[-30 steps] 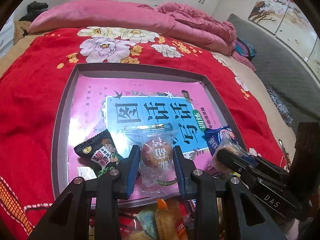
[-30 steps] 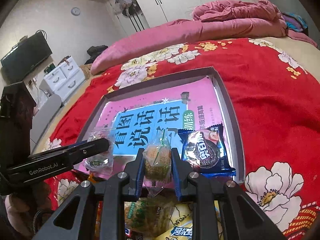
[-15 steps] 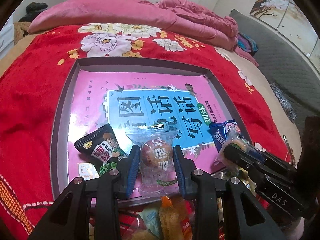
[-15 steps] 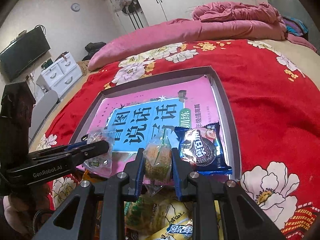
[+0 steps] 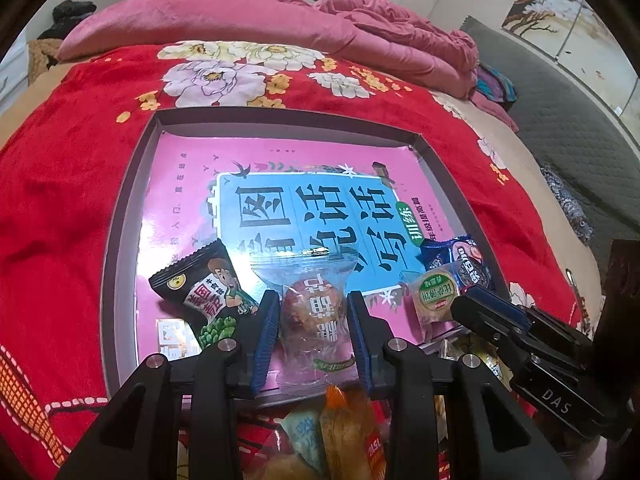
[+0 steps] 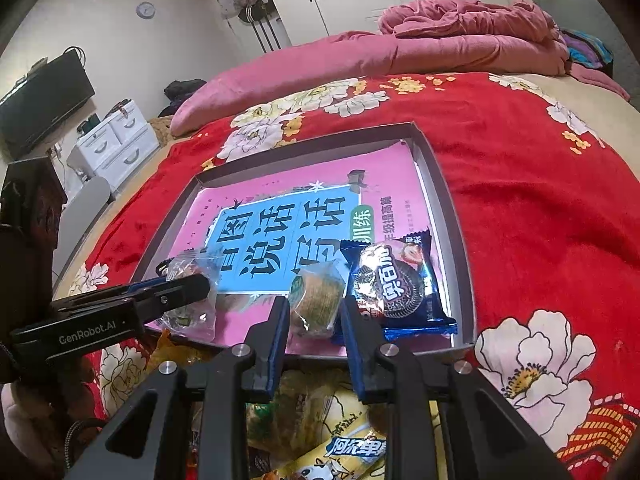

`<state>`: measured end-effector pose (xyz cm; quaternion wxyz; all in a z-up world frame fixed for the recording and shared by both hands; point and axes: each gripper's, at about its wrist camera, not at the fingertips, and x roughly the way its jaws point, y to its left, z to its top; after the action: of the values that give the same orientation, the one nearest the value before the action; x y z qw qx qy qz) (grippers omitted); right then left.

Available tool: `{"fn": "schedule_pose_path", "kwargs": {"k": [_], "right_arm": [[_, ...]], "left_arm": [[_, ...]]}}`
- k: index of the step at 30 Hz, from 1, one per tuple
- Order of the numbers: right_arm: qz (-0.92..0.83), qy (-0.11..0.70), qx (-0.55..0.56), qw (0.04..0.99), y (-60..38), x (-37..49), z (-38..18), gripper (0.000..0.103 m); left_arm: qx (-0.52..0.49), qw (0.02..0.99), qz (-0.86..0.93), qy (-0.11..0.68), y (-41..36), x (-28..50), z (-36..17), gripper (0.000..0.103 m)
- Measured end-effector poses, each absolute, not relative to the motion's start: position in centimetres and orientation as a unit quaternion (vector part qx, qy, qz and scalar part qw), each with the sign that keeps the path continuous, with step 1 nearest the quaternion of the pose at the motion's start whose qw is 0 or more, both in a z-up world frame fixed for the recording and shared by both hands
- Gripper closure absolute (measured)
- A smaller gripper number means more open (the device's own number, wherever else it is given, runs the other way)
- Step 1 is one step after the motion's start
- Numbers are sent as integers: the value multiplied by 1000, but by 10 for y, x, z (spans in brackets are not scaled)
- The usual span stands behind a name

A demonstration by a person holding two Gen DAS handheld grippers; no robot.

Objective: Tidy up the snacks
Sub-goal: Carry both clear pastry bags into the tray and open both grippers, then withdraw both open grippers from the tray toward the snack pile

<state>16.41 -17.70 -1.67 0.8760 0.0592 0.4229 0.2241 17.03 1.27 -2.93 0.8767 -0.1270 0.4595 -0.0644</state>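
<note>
While each tool (image 5: 313, 322) (image 6: 313, 315) clamps a wrapped pastry (image 5: 312, 314) (image 6: 316, 300) — black packet (image 5: 204, 294) left, blue packet (image 6: 394, 284) right, tray (image 5: 120, 240) beneath.

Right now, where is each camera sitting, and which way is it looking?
Left wrist: sits on the left claw, looking along its fingers over the tray on the red bedspread; it grips a clear-wrapped brown pastry. The right claw pokes in at right.
Right wrist: sits on the right claw, facing the same tray; it grips a clear-wrapped yellow cake. The left claw pokes in at left.
Both show the tray, the pink book and the blue cookie packet.
</note>
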Motion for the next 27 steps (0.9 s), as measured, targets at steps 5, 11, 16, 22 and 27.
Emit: {"fn": "schedule_pose_path", "kwargs": {"k": [5,11,16,22,27], "right_arm": [[223,419,61,878,-179,161,-14,76],[219,415,65,881,-183,159,-10,76],[219,412,66,882,-184,158,-8,76],[217,409,69,884,-186,156,-5,70],[217,405,72,885,-187,155,-2,68]], "left_arm": [[-130,876,-63,461,14,169,-29,66],[-129,873,-66,466,12,167,-31,64],[-129,873,-68,465,11,166,-29,59],[-132,874,-68,463,14,163,-25,51],[-145,874,-71,458,20,160,-20,46]]}}
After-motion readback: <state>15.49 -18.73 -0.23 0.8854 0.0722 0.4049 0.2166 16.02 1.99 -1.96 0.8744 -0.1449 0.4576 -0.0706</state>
